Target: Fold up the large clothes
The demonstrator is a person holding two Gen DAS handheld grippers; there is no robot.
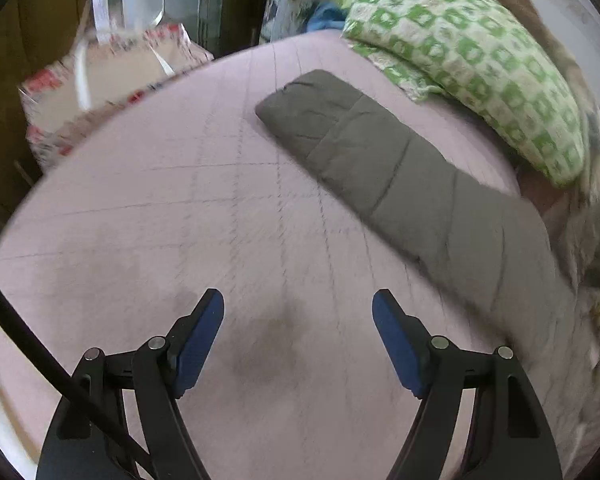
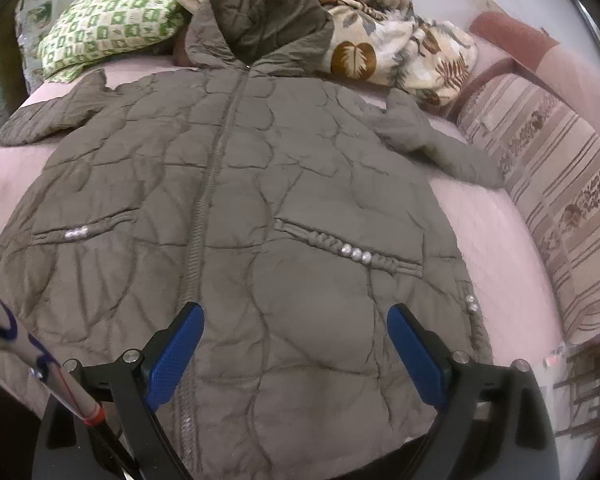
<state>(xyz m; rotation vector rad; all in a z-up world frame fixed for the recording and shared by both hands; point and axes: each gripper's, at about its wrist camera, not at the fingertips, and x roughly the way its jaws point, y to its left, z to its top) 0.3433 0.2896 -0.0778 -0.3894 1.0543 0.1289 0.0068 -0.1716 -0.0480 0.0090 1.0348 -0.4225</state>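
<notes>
Jacket (image 2: 236, 208) lying flat along bed (image 1: 180, 208), sleeve (image 1: 400, 172) right of left gripper (image 1: 298, 300); right gripper (image 2: 296, 316) hovering over hem; jaws open, empty.

a grey-brown quilted jacket (image 2: 236, 208) lay front-up and zipped on a pink bedsheet (image 2: 496, 240), its hood (image 2: 260, 20) up against a leaf-print blanket (image 2: 380, 40), both sleeves spread outward. a green checked pillow (image 2: 108, 28) sat beyond the left sleeve, a striped cushion (image 2: 560, 184) along the right. the right gripper (image 2: 296, 352) hovered over the hem, jaws apart, nothing between them.
</notes>
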